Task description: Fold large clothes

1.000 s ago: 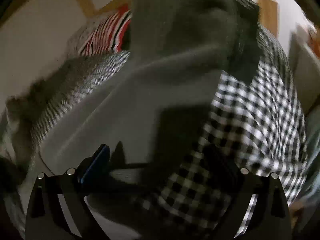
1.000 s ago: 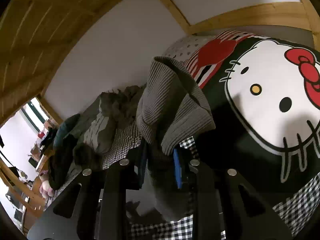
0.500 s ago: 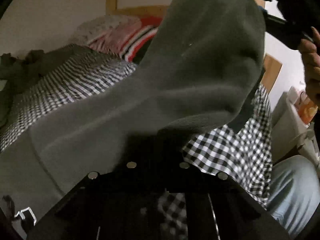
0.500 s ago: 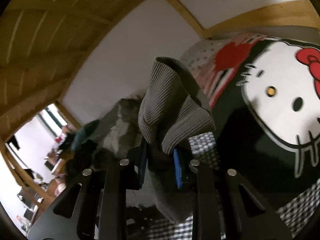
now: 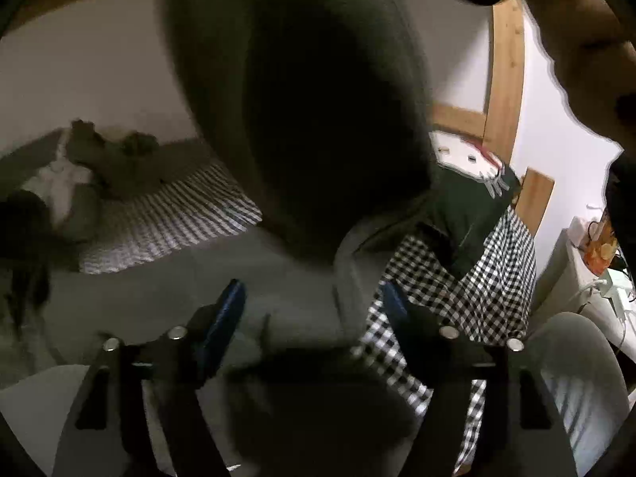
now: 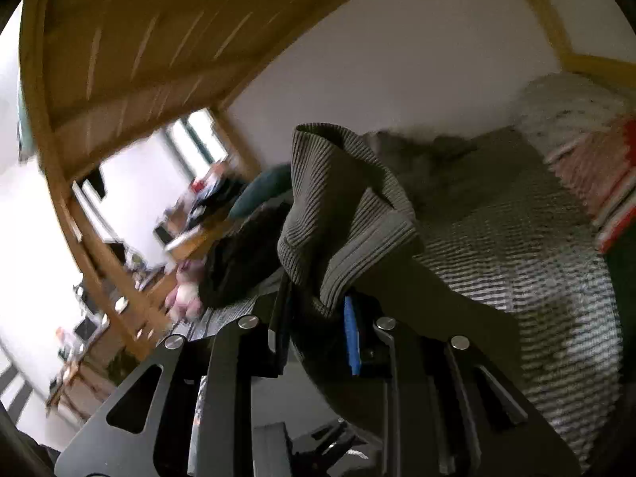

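Nearest, the right tongs (image 6: 318, 320) are clamped on a ribbed cuff or hem of the grey sweater (image 6: 338, 214), which bunches above the jaws and trails down behind them. The left tongs (image 5: 314, 302) are opening, jaws apart over the grey cloth lying on the bed (image 5: 469, 278), pinching nothing. Part of the sweater hangs dark and close before the left camera. It looks soft, limp and fairly heavy, likely to sag and stretch; a second hold on the ribbed edge would probably serve best. Beyond lies a cartoon-cat cushion (image 5: 473, 159).
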Tool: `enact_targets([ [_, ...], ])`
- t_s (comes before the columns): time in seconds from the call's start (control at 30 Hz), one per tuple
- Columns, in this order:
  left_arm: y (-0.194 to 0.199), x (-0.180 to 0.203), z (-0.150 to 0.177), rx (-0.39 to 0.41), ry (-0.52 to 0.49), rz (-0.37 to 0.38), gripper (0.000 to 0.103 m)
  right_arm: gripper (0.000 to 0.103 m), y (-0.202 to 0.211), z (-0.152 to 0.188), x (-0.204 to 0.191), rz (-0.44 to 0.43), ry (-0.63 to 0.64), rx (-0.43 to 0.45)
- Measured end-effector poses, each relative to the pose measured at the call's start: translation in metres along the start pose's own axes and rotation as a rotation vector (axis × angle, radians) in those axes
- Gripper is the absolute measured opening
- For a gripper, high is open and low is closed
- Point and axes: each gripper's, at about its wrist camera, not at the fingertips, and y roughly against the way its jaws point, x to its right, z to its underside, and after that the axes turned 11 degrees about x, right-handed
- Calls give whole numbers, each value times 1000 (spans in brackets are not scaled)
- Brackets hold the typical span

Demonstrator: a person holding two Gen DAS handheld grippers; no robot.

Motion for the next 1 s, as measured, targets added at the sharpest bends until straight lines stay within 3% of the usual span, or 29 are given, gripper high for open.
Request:
enact_targets([
  [0.1, 41, -25, -4, 54, 20, -81, 78, 23, -38, 17, -40, -48, 48, -75],
  [0.2, 90, -62, -3, 77, 43, -222, 80, 23, -77, 45, -75, -85, 80, -153],
  [0.3, 140, -111, 5, 68, 117, -417, 87, 23, -110, 78, -103, -109, 91, -221],
  [0.47, 228, -212, 28, 31, 305, -782, 87, 23, -165, 140, -142, -113, 125, -326],
  [0.5, 243, -228, 33, 30, 350, -827, 87, 23, -178, 161, -150, -103, 142, -352],
  [0.67, 305, -287, 61, 89, 598, -883, 88, 23, -225, 242, -172, -45, 198, -456],
  [0.83, 321, -301, 72, 84, 608, -875, 88, 24, -254, 307, -185, 48, 278, -524],
  [0.87, 320, -300, 72, 82, 599, -864, 89, 28, -257, 315, -190, 59, 295, -530],
  [0.93, 328, -300, 76, 82, 587, -845, 89, 60, -257, 329, -199, 20, 282, -544],
  [0.97, 326, -299, 74, 81, 577, -828, 89, 87, -255, 332, -202, -23, 254, -541],
  [1.0, 331, -296, 75, 84, 571, -819, 89, 93, -250, 332, -207, -75, 227, -513],
])
